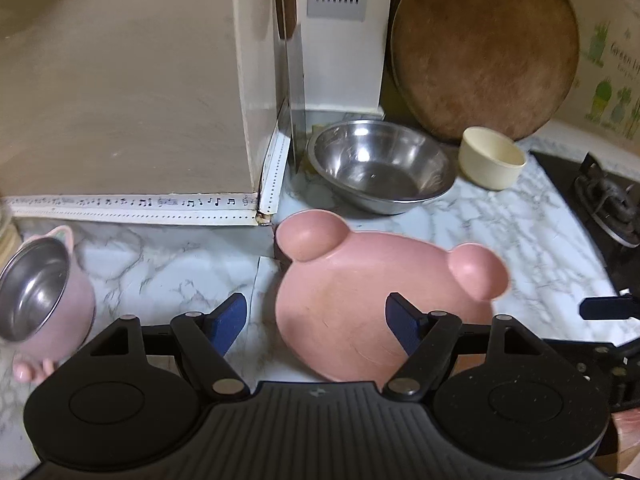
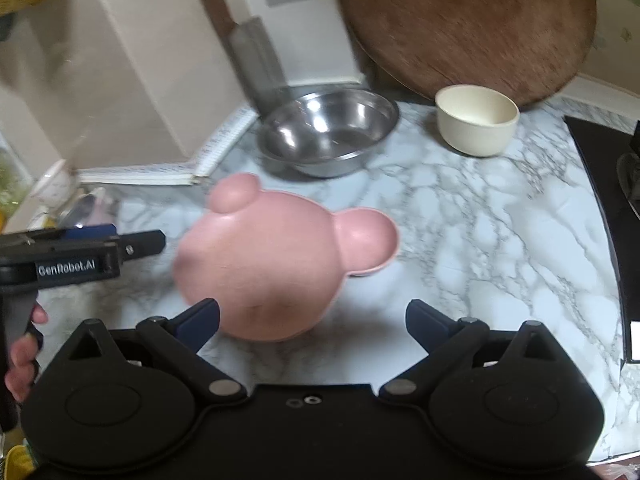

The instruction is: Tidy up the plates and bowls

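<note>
Four dishes sit loose on the white marble-pattern counter (image 2: 500, 240), nothing stacked or nested, so sorting looks barely begun: pink bear-shaped plate with two ear wells (image 2: 276, 264), wide stainless steel bowl (image 2: 328, 132), small cream round bowl (image 2: 476, 124), and a pink cup with steel lining (image 1: 40, 292) lying tipped on its side. Clock-wise from the plate, right wrist view: steel bowl at 12, near; cream bowl at 1-2, well apart, just in front of the round brown wooden chopping board (image 2: 464, 24) leaning on the wall. Left wrist view: pink cup at 9 of the plate, well apart, opening facing camera. Left to do, judged: everything, probably bowls nested and plate placed. Left gripper (image 1: 316, 320) pitched steeply down, jaws well apart, empty; the near rim of the plate lies between its blue fingers (image 1: 228, 320), no pad visibly pressing. Right gripper (image 2: 312, 322) also pitched down over the plate's near edge, jaws spread about as wide as they go, holding nothing. Right view also shows the left gripper's body side-on at 9, a person's hand (image 2: 24, 360) wrapped around its handle. Frames are motion-blurred, so contact with the plate rim can't be settled.
</note>
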### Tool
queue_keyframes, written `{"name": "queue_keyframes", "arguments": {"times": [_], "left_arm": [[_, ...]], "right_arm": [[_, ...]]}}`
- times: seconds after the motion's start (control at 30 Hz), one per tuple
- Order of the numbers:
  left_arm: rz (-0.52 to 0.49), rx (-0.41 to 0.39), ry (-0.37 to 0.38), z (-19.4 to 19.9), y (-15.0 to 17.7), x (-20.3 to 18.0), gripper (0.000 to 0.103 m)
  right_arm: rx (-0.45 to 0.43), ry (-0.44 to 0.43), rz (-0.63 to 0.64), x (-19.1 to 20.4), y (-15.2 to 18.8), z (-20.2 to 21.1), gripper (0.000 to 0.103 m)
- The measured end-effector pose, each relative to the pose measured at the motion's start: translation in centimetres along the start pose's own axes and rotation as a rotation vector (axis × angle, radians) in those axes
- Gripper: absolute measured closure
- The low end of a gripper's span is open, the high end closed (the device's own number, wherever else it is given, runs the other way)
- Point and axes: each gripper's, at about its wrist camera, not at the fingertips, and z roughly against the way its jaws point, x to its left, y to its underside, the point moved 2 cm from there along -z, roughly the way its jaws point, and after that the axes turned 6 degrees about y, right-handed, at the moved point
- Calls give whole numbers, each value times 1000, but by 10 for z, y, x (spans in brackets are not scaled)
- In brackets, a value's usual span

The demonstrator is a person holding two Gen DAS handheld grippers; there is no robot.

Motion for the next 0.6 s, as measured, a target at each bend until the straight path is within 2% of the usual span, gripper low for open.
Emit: {"name": "queue_keyframes", "arguments": {"times": [0.3,0.43,0.53,0.6], "left_arm": [[33,96,25,-55,-13,15,27],[39,121,16,-73,-15,20,27],[55,129,22,-83,-14,23,27],[72,133,27,-87,-14,25,27]], "right_arm": [[57,62,-26,-6,-6,-37,6],[88,60,-72,-12,-10,-52,8],[115,49,-109,-15,-12,-62,14],[131,41,-117,-15,-13,-69,21]]}}
